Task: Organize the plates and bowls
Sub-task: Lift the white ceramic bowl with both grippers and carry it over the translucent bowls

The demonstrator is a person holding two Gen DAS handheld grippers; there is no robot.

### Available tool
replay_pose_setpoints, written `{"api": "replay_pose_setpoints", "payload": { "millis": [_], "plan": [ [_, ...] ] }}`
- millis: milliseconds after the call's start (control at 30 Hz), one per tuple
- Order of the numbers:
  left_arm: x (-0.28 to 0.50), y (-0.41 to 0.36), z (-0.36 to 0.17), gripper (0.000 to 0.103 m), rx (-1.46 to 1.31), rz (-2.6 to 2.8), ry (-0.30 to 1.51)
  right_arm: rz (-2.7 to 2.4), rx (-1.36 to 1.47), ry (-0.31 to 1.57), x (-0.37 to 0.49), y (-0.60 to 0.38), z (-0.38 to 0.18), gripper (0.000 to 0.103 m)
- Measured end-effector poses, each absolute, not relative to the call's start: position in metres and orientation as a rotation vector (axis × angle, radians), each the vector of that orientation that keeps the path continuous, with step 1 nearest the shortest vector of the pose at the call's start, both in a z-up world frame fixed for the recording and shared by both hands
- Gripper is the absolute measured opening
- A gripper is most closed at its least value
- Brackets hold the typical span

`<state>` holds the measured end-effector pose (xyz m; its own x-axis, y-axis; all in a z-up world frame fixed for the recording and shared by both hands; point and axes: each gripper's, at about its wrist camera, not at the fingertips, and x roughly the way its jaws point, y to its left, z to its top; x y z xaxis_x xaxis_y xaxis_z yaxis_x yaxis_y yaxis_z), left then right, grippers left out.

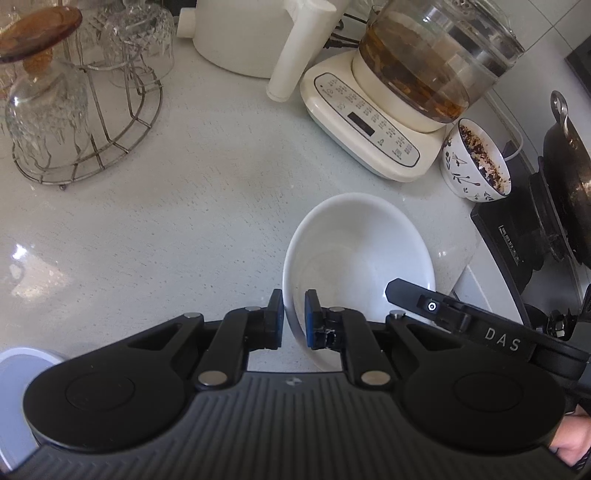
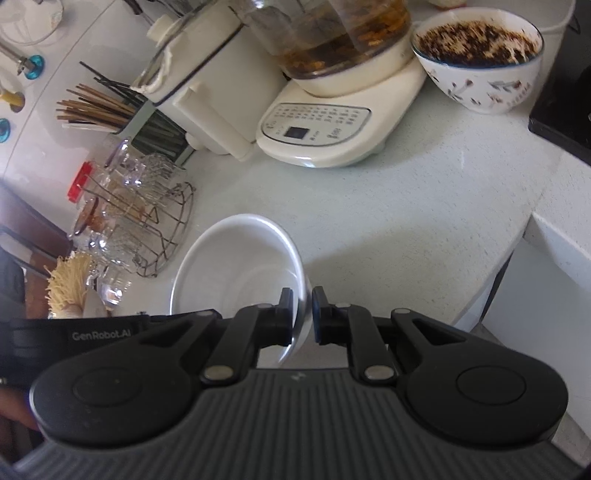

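A plain white bowl (image 1: 362, 251) sits low over the pale countertop, gripped from both sides. My left gripper (image 1: 294, 319) is shut on its near left rim, one blue pad inside and one outside. In the right wrist view the same white bowl (image 2: 236, 269) is pinched at its right rim by my right gripper (image 2: 303, 317), which is shut on it. The right gripper's body (image 1: 480, 325) shows at the bowl's right in the left wrist view. A patterned bowl (image 2: 480, 59) with dark residue stands by the kettle base.
A cream kettle base (image 1: 365, 122) with a glass pot stands behind the bowl. A wire rack of upturned glasses (image 1: 74, 110) is at the left. A white appliance (image 1: 240, 33), a chopstick holder (image 2: 147, 125) and a dark stove with a pan (image 1: 561, 177) ring the counter.
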<state>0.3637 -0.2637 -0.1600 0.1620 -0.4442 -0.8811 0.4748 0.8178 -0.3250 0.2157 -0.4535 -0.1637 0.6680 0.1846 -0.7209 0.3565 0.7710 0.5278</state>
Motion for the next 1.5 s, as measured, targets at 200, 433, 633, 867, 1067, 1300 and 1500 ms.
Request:
{"api": "replay_pose_setpoints", "payload": {
  "millis": [200, 433, 633, 867, 1067, 1300, 1500],
  "plan": [
    [0.362, -0.256, -0.153, 0.013, 0.034, -0.637, 1.235, -0.081, 0.683, 0.844, 0.220, -0.448, -0.156, 0.013],
    [0.358, -0.241, -0.142, 0.013, -0.006, -0.623, 1.222, -0.058, 0.672, 0.829, 0.222, -0.442, -0.145, 0.013],
    [0.354, -0.223, -0.125, 0.013, -0.021, -0.617, 1.207, -0.035, 0.661, 0.806, 0.221, -0.428, -0.131, 0.013],
    [0.345, -0.197, -0.103, 0.013, -0.034, -0.606, 1.171, -0.015, 0.678, 0.760, 0.216, -0.409, -0.114, 0.013],
    [0.338, -0.171, -0.086, 0.013, -0.026, -0.595, 1.140, 0.011, 0.695, 0.738, 0.211, -0.389, -0.106, 0.013],
    [0.331, -0.135, -0.082, 0.013, -0.045, -0.560, 1.137, 0.052, 0.687, 0.732, 0.211, -0.362, -0.099, 0.015],
    [0.328, -0.109, -0.079, 0.013, -0.052, -0.529, 1.130, 0.081, 0.670, 0.743, 0.214, -0.337, -0.099, 0.015]
  ]
}}
